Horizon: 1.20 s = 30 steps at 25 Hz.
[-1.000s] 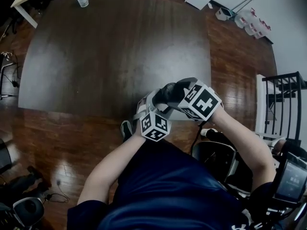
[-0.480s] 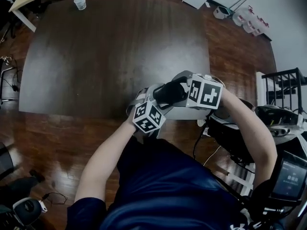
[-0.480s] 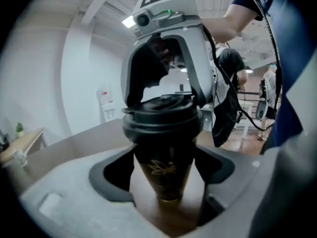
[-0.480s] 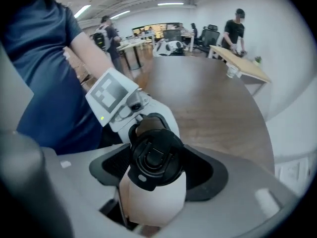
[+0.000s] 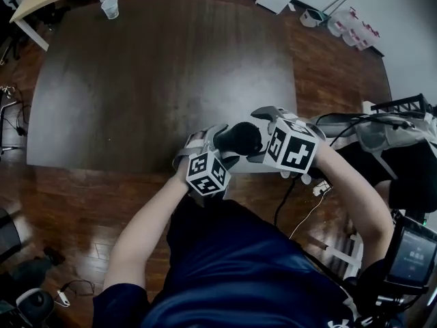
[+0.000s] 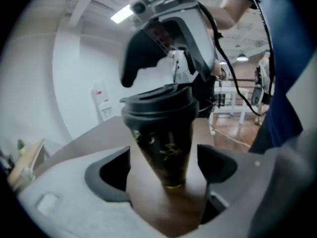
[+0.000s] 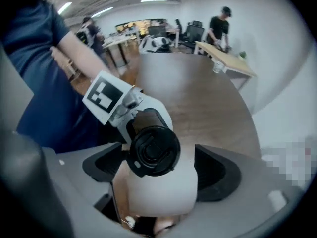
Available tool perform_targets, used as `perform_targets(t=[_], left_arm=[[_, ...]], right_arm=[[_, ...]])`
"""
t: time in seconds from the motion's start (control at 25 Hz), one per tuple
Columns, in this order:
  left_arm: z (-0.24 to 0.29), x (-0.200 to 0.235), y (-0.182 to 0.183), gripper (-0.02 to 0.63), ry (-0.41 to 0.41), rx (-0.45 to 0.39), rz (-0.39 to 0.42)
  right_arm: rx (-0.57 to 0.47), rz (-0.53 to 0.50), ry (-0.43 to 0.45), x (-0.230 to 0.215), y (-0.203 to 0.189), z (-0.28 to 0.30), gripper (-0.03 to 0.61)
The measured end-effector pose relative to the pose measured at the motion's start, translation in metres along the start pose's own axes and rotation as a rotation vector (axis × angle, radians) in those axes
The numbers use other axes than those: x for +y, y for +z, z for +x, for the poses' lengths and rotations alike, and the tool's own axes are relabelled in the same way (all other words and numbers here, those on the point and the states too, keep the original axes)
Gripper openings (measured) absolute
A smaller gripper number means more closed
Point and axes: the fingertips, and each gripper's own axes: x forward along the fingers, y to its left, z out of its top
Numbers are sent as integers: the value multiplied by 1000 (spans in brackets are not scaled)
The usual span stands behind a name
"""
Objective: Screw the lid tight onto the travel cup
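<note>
From my screens, the cup (image 6: 166, 143) sits at the near edge of the dark wooden counter (image 5: 157, 74), right in front of the person and between the two hands. It is a tall cup that narrows toward its base. Its body is dark, almost black, with a loose gold pattern scattered over it. The lid (image 6: 158, 103) is black and wider than the body, with a thick rim that overhangs the top. From above, the lid shows as a round disc with raised rings and a small tab on one side. It is seated on the cup; I cannot tell how tightly. The base looks set down on the wood, and the cup leans in the left gripper view.

My left tongs (image 6: 166, 170) come in from the side, low on the cup, with the body between the jaws. The jaws have just been opening and now stand wide. A sliver of counter shows on either side of the cup, so they have hold of nothing.

My right tongs (image 7: 161, 170) point steeply down over the top, with the lid centred between their jaws. These too have just been opening and stand spread. There is a clear gap on one side of the lid, the rim looks very close to the pad on the other, and neither pad presses, so there is no grip here either.

Further back, a small clear plastic cup (image 5: 109, 7) stands at the far left corner of the counter.
</note>
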Motion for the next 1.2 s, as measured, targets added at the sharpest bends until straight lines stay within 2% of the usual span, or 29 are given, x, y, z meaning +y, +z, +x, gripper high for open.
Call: perform_targets(t=[0.08, 0.12, 0.2, 0.28, 0.36, 0.4, 0.6, 0.64, 0.72, 0.8, 0.96, 1.04, 1.12, 1.16, 1.2], left_arm=[[3, 3, -1, 425, -69, 18, 71], [5, 3, 1, 425, -103, 12, 78], [9, 2, 8, 425, -141, -1, 62], [12, 2, 14, 418, -127, -6, 32], [14, 2, 18, 407, -85, -7, -1], [14, 3, 18, 407, -55, -11, -22], [12, 8, 15, 405, 138, -8, -150], [11, 9, 14, 405, 169, -5, -170], [7, 6, 12, 407, 176, -10, -188], [1, 3, 9, 417, 98, -20, -150], [-10, 5, 8, 423, -80, -6, 29], [-7, 3, 11, 422, -138, -2, 68], [-4, 3, 13, 406, -142, -7, 57], [-3, 3, 13, 396, -122, -13, 42], [-3, 3, 14, 394, -89, -20, 20]], right_arm=[[59, -227, 25, -3, -1, -5, 448], [89, -302, 56, -2, -3, -3, 448], [151, -380, 115, 1, -6, 8, 448], [188, -386, 137, 3, -7, 17, 448], [187, -312, 143, 5, -7, 18, 445], [173, -241, 134, 6, -7, 18, 414], [52, 320, 57, 1, -8, 19, 407], [29, 391, 56, 0, -8, 19, 407], [-1, 430, 57, 2, -7, 22, 407], [3, 351, 54, 4, -4, 21, 407], [73, 67, 112, 6, 0, 19, 407], [117, -83, 148, 6, 1, 17, 407], [142, -168, 172, 5, 2, 16, 407], [145, -160, 176, 5, 1, 16, 407], [141, -109, 173, 6, 0, 17, 407]])
